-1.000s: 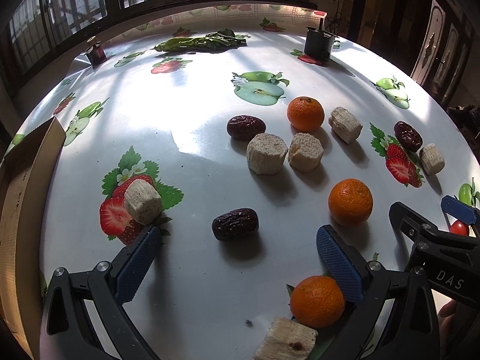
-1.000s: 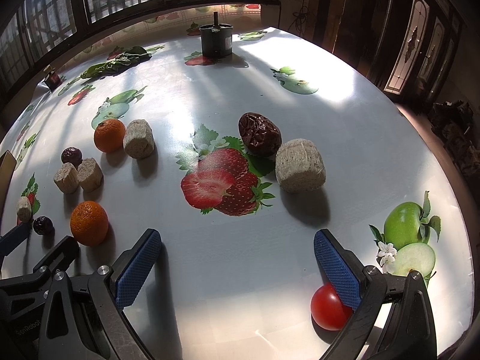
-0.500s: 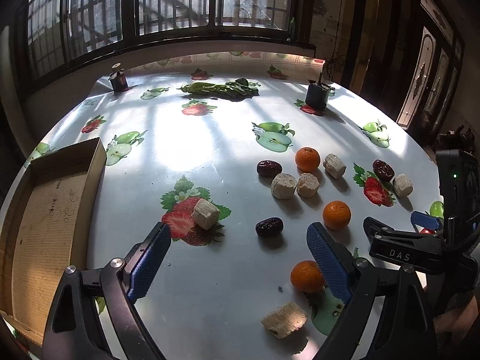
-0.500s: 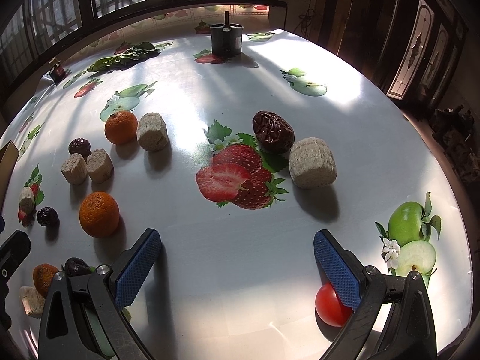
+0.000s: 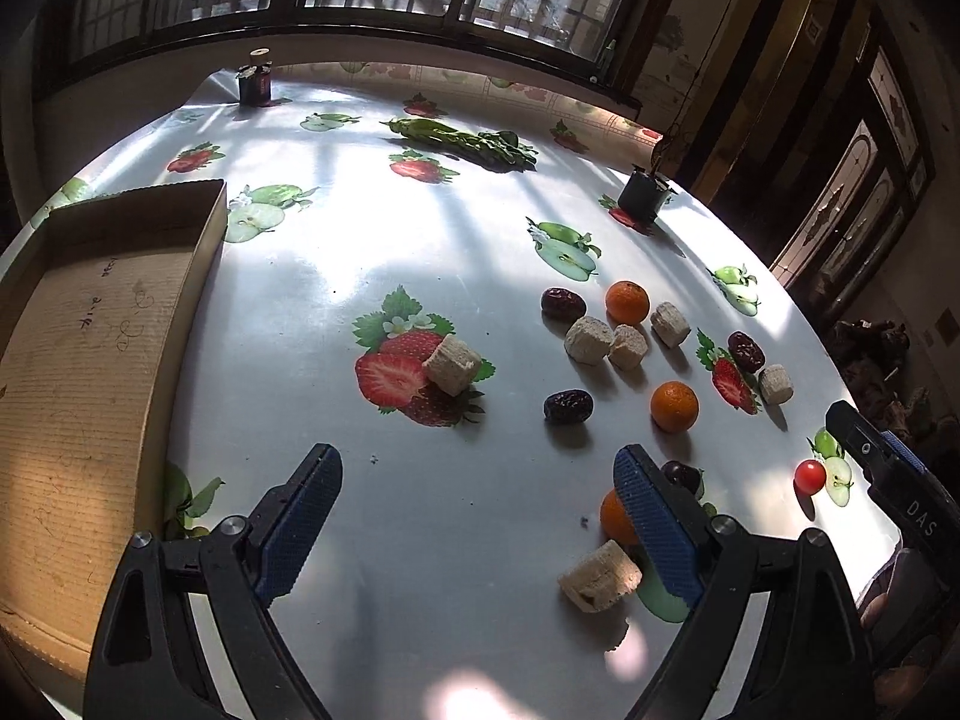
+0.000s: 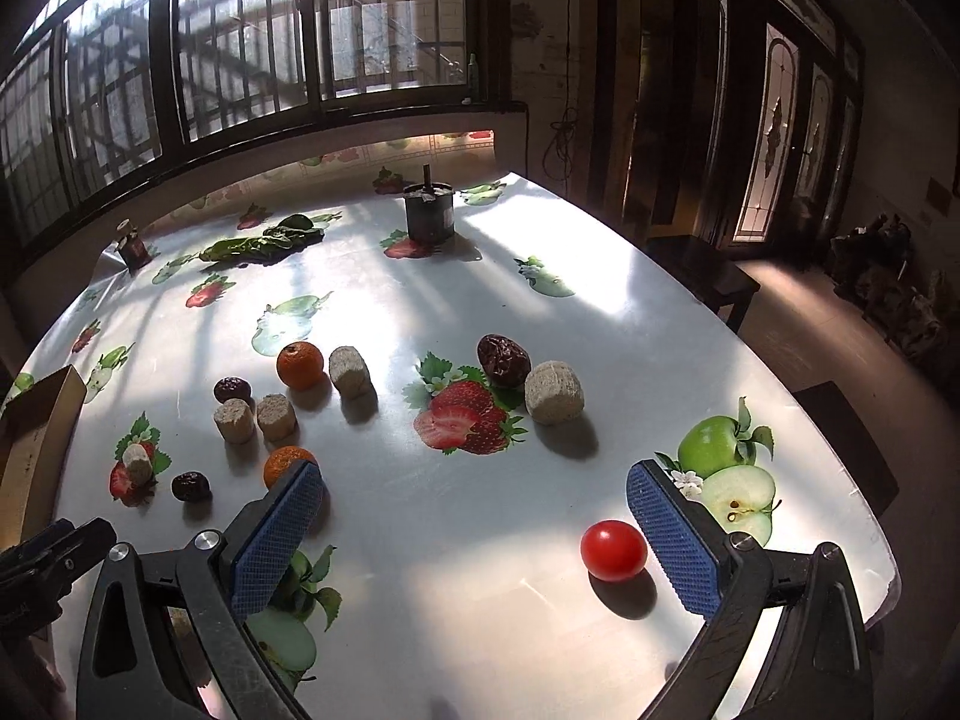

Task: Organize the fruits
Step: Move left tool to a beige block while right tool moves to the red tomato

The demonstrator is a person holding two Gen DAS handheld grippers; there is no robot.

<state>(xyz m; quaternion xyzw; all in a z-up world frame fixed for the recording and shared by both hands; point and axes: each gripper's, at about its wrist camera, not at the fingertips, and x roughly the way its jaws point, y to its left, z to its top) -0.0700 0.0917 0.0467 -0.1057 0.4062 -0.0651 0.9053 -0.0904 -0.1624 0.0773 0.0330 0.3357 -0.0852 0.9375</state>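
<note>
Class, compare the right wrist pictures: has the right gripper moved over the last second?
Yes. The right gripper has pulled back and risen: the fixed printed strawberry looks smaller and farther, and the cherry tomato now shows fully.

My worktop [image 5: 456,252], under its glossy fruit-print cloth, with everything lying loose on it.

At my left sits an open cardboard box [image 5: 90,348]. Three oranges [image 5: 627,302], dark dates [image 5: 563,303] and pale cork-like chunks [image 5: 588,339] lie scattered over the middle and right; one chunk [image 5: 453,365] rests on a printed strawberry. A small red tomato [image 6: 613,549] lies near my edge beside a printed apple. Far back I see a leafy green bundle [image 5: 462,141], a dark pot [image 6: 428,213] and a small bottle [image 5: 255,79].
</note>
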